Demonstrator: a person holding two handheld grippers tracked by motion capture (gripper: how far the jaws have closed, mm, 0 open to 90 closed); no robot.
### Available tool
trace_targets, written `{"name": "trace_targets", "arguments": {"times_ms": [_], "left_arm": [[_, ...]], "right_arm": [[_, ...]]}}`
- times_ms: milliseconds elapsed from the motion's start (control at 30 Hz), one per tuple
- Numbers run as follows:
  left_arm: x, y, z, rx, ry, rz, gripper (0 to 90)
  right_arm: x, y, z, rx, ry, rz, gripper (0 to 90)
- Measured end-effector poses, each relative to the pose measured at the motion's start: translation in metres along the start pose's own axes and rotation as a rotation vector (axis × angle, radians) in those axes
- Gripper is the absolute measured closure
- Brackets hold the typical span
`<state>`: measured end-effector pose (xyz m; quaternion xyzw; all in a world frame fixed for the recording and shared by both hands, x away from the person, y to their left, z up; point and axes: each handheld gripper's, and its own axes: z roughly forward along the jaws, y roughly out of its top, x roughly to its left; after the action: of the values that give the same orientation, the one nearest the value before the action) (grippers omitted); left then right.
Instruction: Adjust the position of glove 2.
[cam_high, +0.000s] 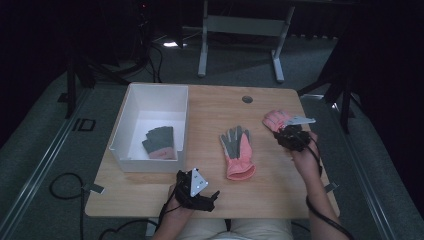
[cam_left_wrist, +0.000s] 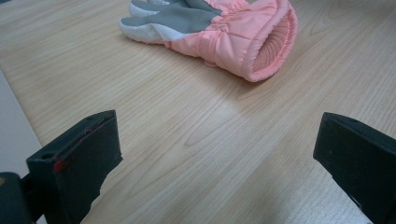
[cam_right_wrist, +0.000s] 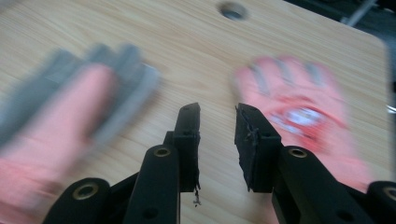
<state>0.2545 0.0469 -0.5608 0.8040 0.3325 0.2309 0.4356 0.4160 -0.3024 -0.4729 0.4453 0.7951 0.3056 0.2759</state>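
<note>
Now — R gripper (cam_right_wrist: 218, 135) nr pink glove (cam_right_wrist: 299, 107)

Box (cam_high: 131, 112) sat at the left of the surface (cam_high: 210, 107), with one glove (cam_high: 160, 141) inside it. A second glove (cam_high: 237, 152) lay mid-surface, right of the box. A third glove (cam_high: 274, 119) lay farther right, near the far right edge.

My work surface: a light wooden table (cam_high: 210, 107) with rounded corners and a round cable hole (cam_high: 247, 99) near its far edge. Directly on it: a white rectangular open box (cam_high: 129, 117) at my left, a pink glove with grey palm and fingers (cam_high: 237, 152) at centre, a second pink glove (cam_high: 275, 120) at my right, well apart.
</note>
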Motion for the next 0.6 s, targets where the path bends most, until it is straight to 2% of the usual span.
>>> {"name": "trace_targets", "arguments": {"times_ms": [133,200,267,367,433,500,600], "left_arm": [[-0.001,0.001,0.000,-0.006,0.008,0.006,0.3],[-0.001,0.001,0.000,-0.005,0.001,0.007,0.3],[-0.002,0.002,0.000,-0.011,0.002,0.011,0.3],[-0.003,0.002,0.000,-0.010,0.000,0.013,0.3],[-0.003,0.002,0.000,-0.011,-0.002,0.015,0.3],[-0.002,0.002,-0.001,-0.018,-0.001,0.015,0.3],[-0.001,0.003,-0.002,-0.021,-0.006,0.001,0.3]], "right_arm": [[-0.037,-0.005,0.001,0.009,-0.026,-0.003,70.3],[-0.050,-0.006,0.006,0.026,-0.035,-0.020,69.5],[-0.061,-0.005,0.011,0.032,-0.023,-0.025,67.3],[-0.071,-0.003,0.022,0.043,-0.018,-0.028,64.9],[-0.073,-0.002,0.027,0.048,-0.023,-0.037,64.0],[-0.076,-0.001,0.042,0.080,-0.015,-0.057,62.7],[-0.078,-0.002,0.057,0.103,-0.008,-0.066,60.0]]}}
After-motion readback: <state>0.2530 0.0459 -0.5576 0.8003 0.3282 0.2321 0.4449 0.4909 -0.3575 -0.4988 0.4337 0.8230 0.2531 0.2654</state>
